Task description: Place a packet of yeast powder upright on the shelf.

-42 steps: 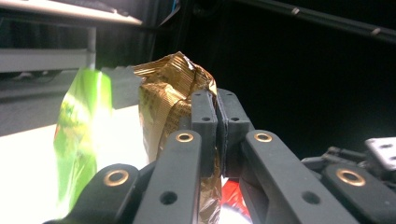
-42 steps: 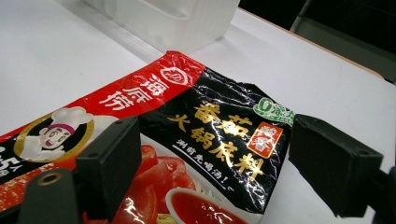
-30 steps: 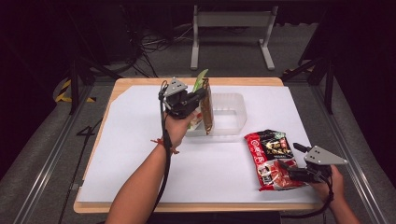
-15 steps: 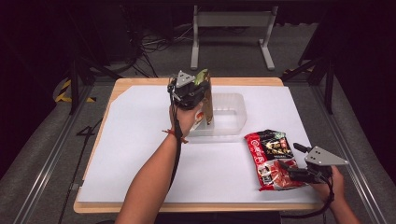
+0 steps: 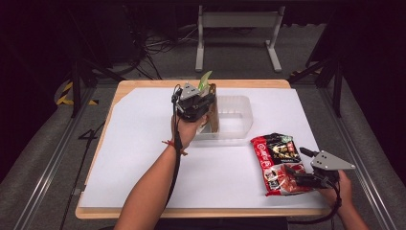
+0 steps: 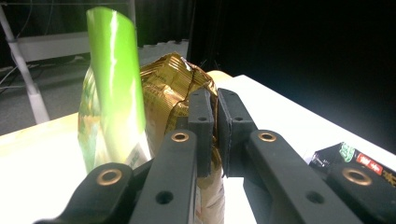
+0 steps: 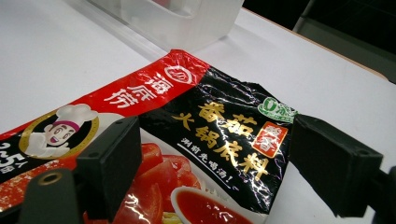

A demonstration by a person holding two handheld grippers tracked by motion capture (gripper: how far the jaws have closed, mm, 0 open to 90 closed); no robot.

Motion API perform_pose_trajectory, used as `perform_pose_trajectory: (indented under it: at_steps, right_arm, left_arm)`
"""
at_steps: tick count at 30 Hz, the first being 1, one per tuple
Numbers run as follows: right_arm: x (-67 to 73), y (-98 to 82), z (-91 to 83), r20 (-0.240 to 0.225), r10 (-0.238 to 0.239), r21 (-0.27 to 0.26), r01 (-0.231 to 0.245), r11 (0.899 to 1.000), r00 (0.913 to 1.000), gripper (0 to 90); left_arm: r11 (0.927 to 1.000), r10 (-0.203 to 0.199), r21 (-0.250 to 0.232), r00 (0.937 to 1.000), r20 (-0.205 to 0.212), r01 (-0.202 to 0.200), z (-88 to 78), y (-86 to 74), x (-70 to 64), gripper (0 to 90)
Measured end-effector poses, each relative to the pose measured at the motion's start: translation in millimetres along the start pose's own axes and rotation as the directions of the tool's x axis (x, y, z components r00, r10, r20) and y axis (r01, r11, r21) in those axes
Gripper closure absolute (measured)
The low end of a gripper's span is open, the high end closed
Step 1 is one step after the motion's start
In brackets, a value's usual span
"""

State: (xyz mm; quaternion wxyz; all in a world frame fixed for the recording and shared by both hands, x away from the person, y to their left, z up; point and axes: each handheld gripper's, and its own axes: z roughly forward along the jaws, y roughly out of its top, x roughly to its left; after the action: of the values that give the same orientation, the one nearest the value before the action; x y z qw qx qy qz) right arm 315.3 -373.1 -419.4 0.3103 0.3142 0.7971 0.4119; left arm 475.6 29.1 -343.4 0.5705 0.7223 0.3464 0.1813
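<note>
My left gripper (image 5: 206, 106) is shut on the top edge of a gold-brown snack packet (image 5: 213, 109), which stands upright at the left end of a clear plastic bin (image 5: 243, 111). In the left gripper view the jaws (image 6: 216, 100) pinch the crinkled gold packet (image 6: 170, 79), and a green packet (image 6: 109, 70) stands right beside it. The green packet's tip (image 5: 205, 79) pokes up behind the gripper. My right gripper (image 5: 296, 163) is open low over a red and black soup-base packet (image 5: 277, 155) lying flat at the front right. Its jaws (image 7: 215, 154) straddle that packet (image 7: 201, 116).
A white sheet (image 5: 139, 143) covers the wooden table, with bare room at the left and front middle. The bin's near wall (image 7: 187, 18) stands just beyond the red packet. Metal frame legs and cables lie on the floor behind the table.
My left hand carried the gold packet rightward and then down, so it now sits lower at the bin's left end. The right gripper stayed over the red packet.
</note>
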Motion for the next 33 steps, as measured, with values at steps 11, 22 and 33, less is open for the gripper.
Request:
perform_pose_trajectory:
  at_steps: [11,22,33]
  right_arm:
    - [1.0,-0.5,1.3,-0.005,-0.004,0.011,0.004,1.0,1.0,18.0]
    - [1.8,-0.6,2.2,-0.012,-0.004,0.014,0.004,1.0,0.9999,18.0]
    - [3.2,-1.1,3.5,-0.018,-0.007,0.019,0.008,1.0,0.9998,18.0]
  left_arm:
    - [0.9994,0.033,0.013,0.9992,0.022,-0.033,-4.1,-5.7,-2.5,84.7]
    - [0.9969,0.068,0.036,0.9973,0.028,-0.069,-4.6,-7.8,-5.4,84.8]
    - [0.996,0.078,0.043,0.9969,0.011,-0.079,-7.8,-10.5,-3.2,84.8]
